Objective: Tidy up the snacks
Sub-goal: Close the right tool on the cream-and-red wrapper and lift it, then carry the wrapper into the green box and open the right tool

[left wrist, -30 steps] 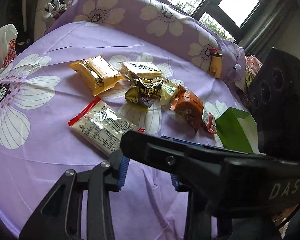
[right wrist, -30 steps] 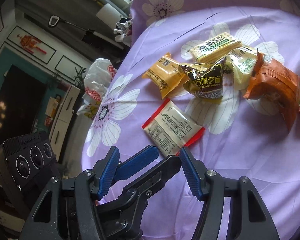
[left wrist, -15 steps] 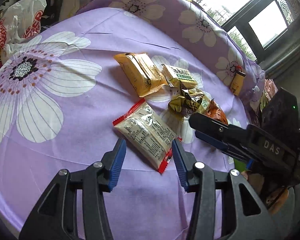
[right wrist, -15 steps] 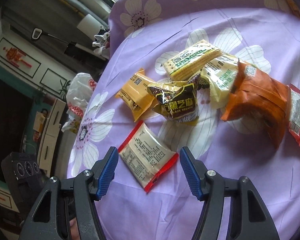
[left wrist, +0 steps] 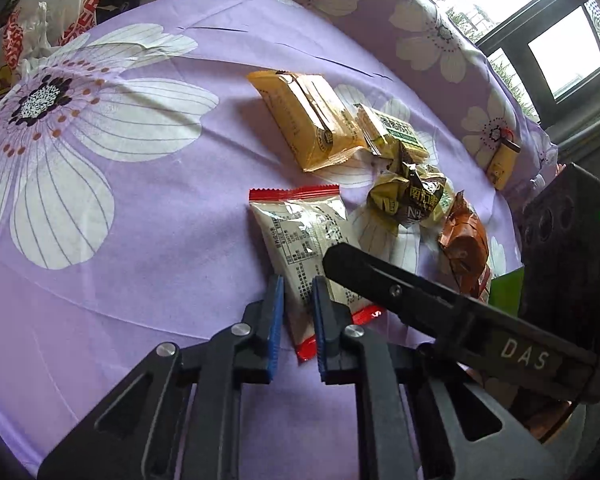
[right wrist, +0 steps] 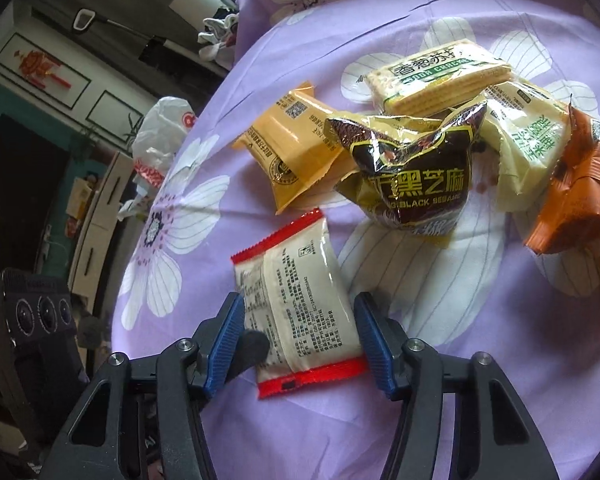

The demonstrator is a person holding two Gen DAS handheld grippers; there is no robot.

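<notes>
A white snack packet [left wrist: 300,236] with red end seals lies flat on the purple flowered cloth [left wrist: 140,248]. My left gripper [left wrist: 297,282] is shut on its near edge, which is pinched between the blue pads. In the right wrist view the same packet [right wrist: 300,300] sits between the pads of my right gripper [right wrist: 299,300]. Those jaws are closing, and the pads stand right at the packet's two long sides without visibly squeezing it. A black finger [left wrist: 380,276] of the right gripper crosses the packet's right side. Beyond it lie several other snacks.
Behind the packet are a yellow packet [right wrist: 292,148], a cracker pack [right wrist: 440,76], a black sesame bag [right wrist: 412,172], a pale green packet [right wrist: 528,148] and an orange packet [right wrist: 580,208]. A green box [left wrist: 506,292] stands at the right. A plastic bag [left wrist: 48,20] lies past the table's left edge.
The left jaws, open around the white packet half a second ago, have shut on its edge. The right gripper has dropped forward over the same packet, and its jaws have narrowed.
</notes>
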